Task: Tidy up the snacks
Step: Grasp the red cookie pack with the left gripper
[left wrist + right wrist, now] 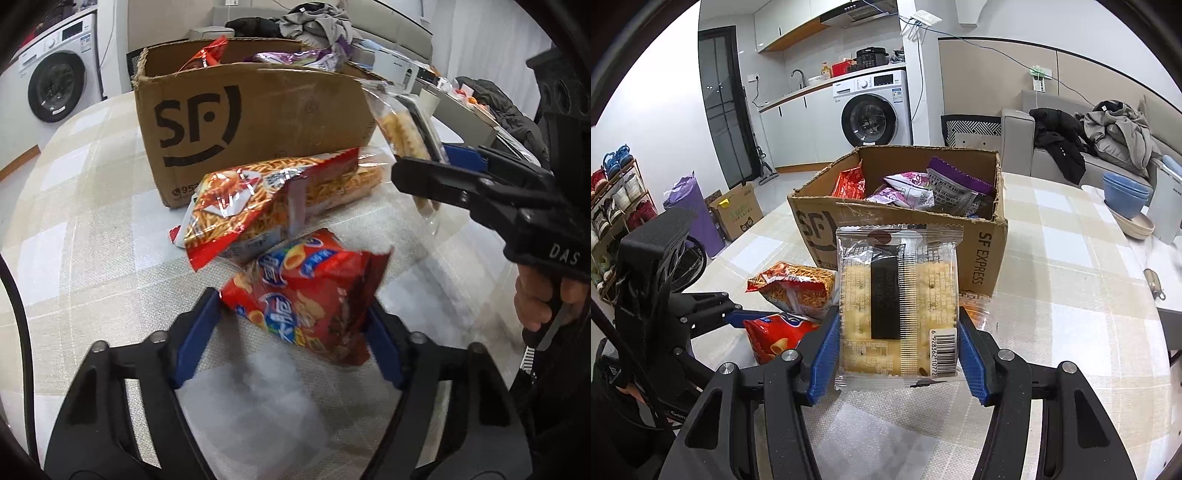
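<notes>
My left gripper [293, 325] is shut on a red chip bag [306, 295], held just above the table; the bag also shows in the right wrist view [775, 338]. A bag of thin fried sticks [273, 201] lies in front of the cardboard SF box [255, 114]. My right gripper [897, 332] is shut on a clear cracker packet [899, 306] and holds it upright before the box [982, 258]. The box holds a red bag [849, 182] and purple bags [916, 188]. The right gripper [436, 177] shows at the right of the left wrist view with the packet [400, 129].
The table has a checked cloth [1063, 302]. Blue bowls [1124, 197] stand on a plate at its far right. A sofa with clothes [1108, 136] is behind the table. A washing machine [873, 110] and a shoe rack [617, 206] stand farther off.
</notes>
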### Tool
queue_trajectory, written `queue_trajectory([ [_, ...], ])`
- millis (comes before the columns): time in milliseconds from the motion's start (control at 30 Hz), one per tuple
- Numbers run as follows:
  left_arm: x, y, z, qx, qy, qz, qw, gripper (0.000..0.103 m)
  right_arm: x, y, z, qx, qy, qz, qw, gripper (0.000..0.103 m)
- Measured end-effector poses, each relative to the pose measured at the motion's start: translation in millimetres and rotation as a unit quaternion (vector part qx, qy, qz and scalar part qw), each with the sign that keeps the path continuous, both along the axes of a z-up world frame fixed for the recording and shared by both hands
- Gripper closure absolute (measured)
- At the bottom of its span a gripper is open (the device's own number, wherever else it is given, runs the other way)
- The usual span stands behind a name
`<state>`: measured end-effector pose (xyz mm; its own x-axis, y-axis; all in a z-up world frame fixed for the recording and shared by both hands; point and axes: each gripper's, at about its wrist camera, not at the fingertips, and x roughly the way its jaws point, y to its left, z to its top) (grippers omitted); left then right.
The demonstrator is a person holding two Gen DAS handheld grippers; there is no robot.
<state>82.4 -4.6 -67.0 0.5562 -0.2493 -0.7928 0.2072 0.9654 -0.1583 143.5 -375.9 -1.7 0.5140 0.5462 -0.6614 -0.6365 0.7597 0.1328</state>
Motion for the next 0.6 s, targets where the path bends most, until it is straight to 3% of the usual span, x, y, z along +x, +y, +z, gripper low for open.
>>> queue_trajectory([
  [133, -3.3, -4.1, 6.7, -0.007, -0.007, -0.005, 0.9999, 0.044, -1.3, -2.9, 1.5, 0.004, -0.004, -0.001, 1.000, 0.043],
  [467, -24.6, 6.5, 32.1, -0.040, -0.043, -0.013, 0.9982, 0.046, -7.2, -12.9, 10.2, 0.027, -0.024, -0.006, 0.999, 0.043],
  [600, -34.2, 13.3, 44.4, -0.037, -0.059, -0.005, 0.9976, 0.046, -8.6, -14.6, 14.3, 0.037, -0.031, -0.006, 0.999, 0.043],
])
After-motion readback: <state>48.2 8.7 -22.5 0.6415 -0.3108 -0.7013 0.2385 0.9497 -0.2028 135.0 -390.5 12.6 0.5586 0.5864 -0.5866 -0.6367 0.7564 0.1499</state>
